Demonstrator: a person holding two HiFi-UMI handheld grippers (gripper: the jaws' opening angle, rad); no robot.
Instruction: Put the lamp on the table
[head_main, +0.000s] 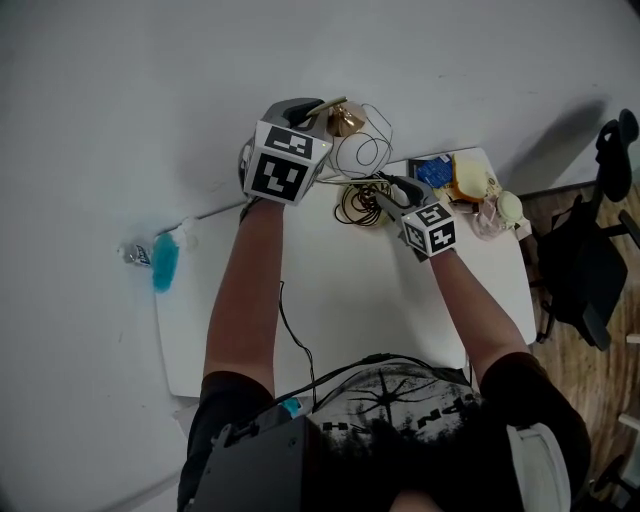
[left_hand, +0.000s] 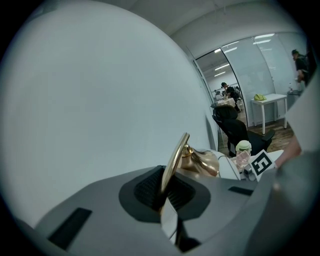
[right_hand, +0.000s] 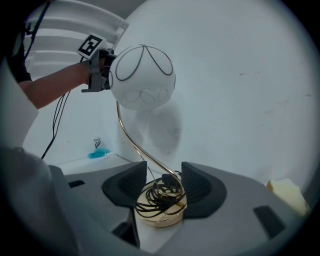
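Surface: a white table (head_main: 230, 340), its far edge set against a plain white wall (head_main: 120, 100).
Room: an office with wood flooring (head_main: 560, 215) to the right of the table. A black office chair (head_main: 585, 260) stands just off the right edge. The left gripper view shows glass partitions (left_hand: 250, 65), a second white table (left_hand: 270, 100) and people far off.
Lamp (right_hand: 142, 77): a white globe shade traced with thin black lines, on a curved gold stem (left_hand: 175, 157) rising from a round gold base (right_hand: 161, 212). A black cord lies coiled on the base. The base appears to rest at the far edge of the table, about midway along.
Left gripper (head_main: 318, 110): jaws clamped on the gold stem, high up beside the shade.
Right gripper (head_main: 385, 195): jaws spread wide, one on each side of the base, pads clear of it.
Far left corner: a blue object (head_main: 163, 265) at the wall.
Far right corner: a blue packet (head_main: 432, 172), a yellow item (head_main: 470, 180) and a small pale-green-topped figure (head_main: 508, 207), close together.
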